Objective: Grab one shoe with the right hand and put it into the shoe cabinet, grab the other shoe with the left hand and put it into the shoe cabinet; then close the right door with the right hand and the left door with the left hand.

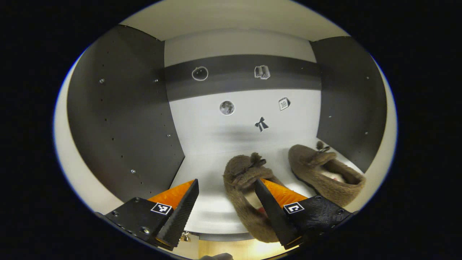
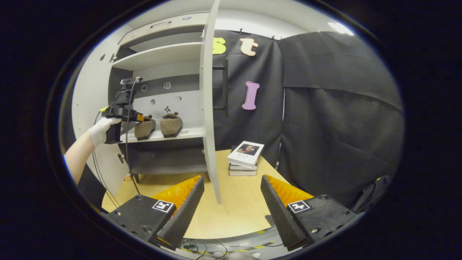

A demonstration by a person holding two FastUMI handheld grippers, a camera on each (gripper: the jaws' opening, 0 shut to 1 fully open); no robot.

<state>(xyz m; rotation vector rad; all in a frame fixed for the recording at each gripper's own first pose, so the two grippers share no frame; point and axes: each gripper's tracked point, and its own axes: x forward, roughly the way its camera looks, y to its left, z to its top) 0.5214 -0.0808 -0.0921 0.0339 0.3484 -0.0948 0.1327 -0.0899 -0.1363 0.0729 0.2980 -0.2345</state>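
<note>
Two brown furry shoes stand side by side on the white shelf (image 1: 207, 206) inside the shoe cabinet. In the left gripper view, my left gripper (image 1: 226, 182) is open at the shelf's front, with the left shoe (image 1: 242, 173) partly between its fingers and running under the right finger; neither finger presses on it. The right shoe (image 1: 325, 173) lies near the dark right wall. In the right gripper view, my right gripper (image 2: 231, 177) hangs open and empty above the wooden table (image 2: 238, 213). Farther off there, a gloved hand (image 2: 103, 128) holds the left gripper (image 2: 139, 117) at the left shoe (image 2: 145, 127), beside the right shoe (image 2: 171, 124).
The cabinet's right door (image 2: 208, 108) stands open, edge-on just ahead of my right gripper. Its left door (image 2: 85, 90) is open too. A stack of books (image 2: 245, 155) lies on the table right of the cabinet. Black cloth walls the right side.
</note>
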